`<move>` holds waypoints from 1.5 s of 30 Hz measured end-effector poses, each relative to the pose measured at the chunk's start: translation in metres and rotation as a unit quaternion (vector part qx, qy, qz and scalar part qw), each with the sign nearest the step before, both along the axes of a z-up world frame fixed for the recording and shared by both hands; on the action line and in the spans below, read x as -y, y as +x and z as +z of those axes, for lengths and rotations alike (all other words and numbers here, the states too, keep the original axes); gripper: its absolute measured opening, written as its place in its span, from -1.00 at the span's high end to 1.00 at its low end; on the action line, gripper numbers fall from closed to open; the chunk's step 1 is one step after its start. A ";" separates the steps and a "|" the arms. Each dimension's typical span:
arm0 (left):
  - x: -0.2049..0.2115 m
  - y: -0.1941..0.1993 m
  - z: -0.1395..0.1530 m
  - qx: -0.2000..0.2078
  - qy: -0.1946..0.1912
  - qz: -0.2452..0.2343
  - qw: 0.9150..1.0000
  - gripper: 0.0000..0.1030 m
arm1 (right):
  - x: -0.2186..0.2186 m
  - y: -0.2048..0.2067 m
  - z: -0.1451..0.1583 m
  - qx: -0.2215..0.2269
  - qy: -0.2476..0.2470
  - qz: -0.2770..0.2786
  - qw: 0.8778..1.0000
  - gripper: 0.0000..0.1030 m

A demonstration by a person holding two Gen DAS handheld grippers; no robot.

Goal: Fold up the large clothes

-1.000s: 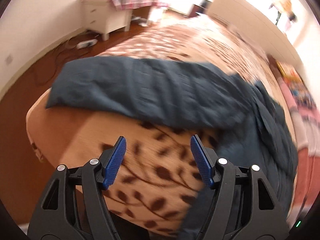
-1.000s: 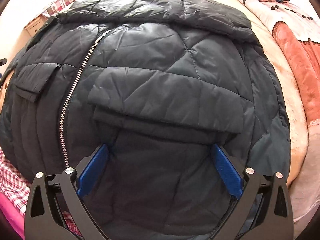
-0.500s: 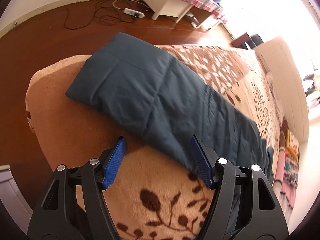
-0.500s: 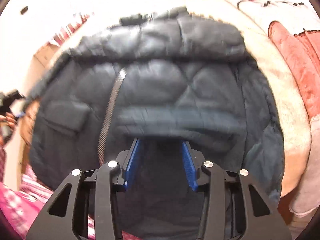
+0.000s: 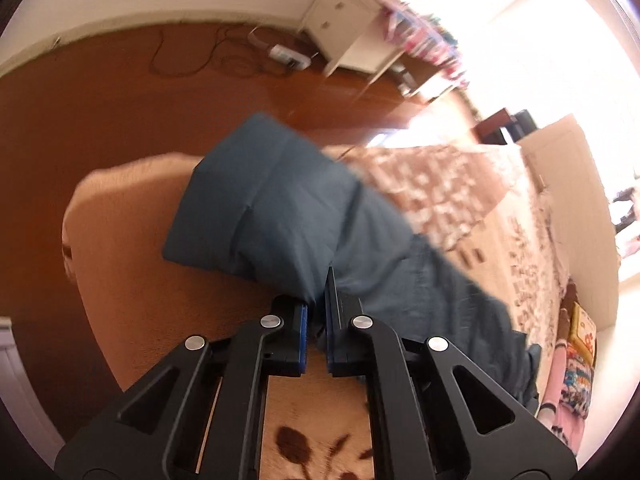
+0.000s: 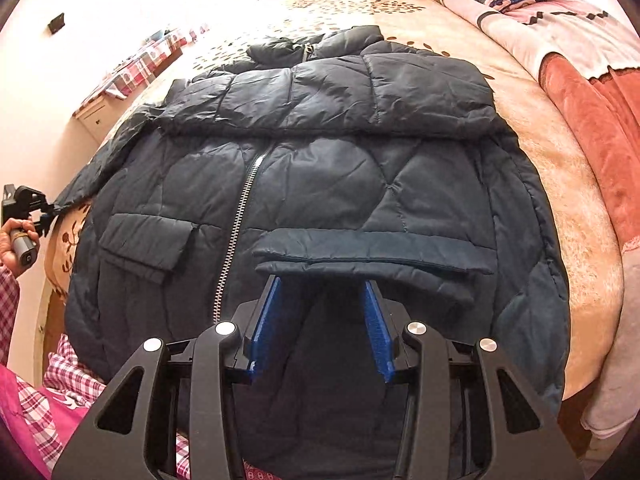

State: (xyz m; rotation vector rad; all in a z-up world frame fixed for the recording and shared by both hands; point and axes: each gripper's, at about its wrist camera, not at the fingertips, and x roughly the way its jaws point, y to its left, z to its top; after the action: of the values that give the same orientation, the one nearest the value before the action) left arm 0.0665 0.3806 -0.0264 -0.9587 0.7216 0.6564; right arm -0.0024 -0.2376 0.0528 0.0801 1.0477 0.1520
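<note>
I have my left gripper (image 5: 316, 312) pinched on the sleeve (image 5: 276, 208) of the dark quilted jacket (image 6: 320, 184), which lies flat and zipped on the bed (image 6: 560, 208), my right gripper (image 6: 320, 320) half open over its hem, folding barely begun.

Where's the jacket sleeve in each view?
Left wrist: sleeve at centre, pinched by the left gripper.
Right wrist: same sleeve at left edge, running to the left gripper; right gripper open above the hem.
Shared landmark: white cabinet.
</note>
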 end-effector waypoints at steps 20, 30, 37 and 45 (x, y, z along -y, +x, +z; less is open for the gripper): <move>0.276 0.042 0.234 0.249 0.211 -0.411 0.851 0.91 | 0.069 0.002 0.022 0.076 0.071 -0.042 0.994 0.16; 0.423 0.080 0.113 0.104 0.162 -0.580 0.791 0.91 | 0.122 0.005 0.028 0.102 0.093 -0.095 0.986 0.16; 0.470 0.082 0.054 0.008 0.169 -0.624 0.763 0.35 | 0.128 0.010 0.019 0.088 0.117 -0.104 0.984 0.16; 0.462 0.051 0.063 0.017 0.159 -0.660 0.734 -0.33 | 0.111 0.025 0.014 0.072 0.140 -0.100 0.982 -0.34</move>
State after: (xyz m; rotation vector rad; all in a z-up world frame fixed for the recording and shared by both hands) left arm 0.1173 -0.0809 0.0363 0.0264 1.0036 -0.5137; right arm 0.0221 -0.3482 0.0663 0.4223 0.8624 0.1204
